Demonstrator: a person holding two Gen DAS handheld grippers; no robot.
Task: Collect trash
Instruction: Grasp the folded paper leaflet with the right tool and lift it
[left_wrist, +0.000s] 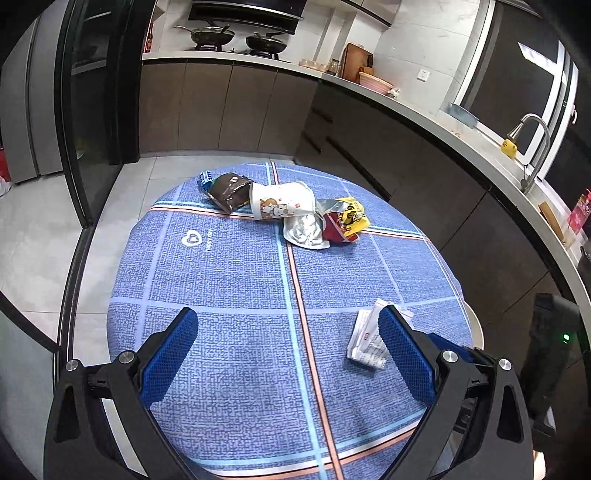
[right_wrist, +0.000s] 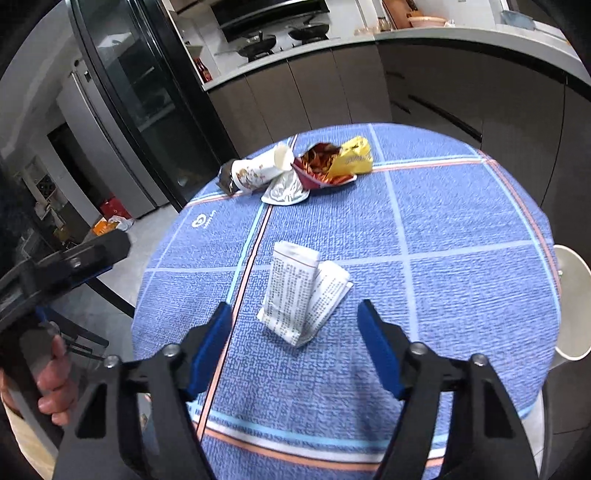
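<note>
Right hand-held gripper (right_wrist: 293, 325) straddles crumpled printed paper (right_wrist: 301, 291), untouched.

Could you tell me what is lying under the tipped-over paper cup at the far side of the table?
The paper cup lies on its side across a dark brown wrapper and touches a silver foil pouch. How far either extends beneath it is hidden.
</note>
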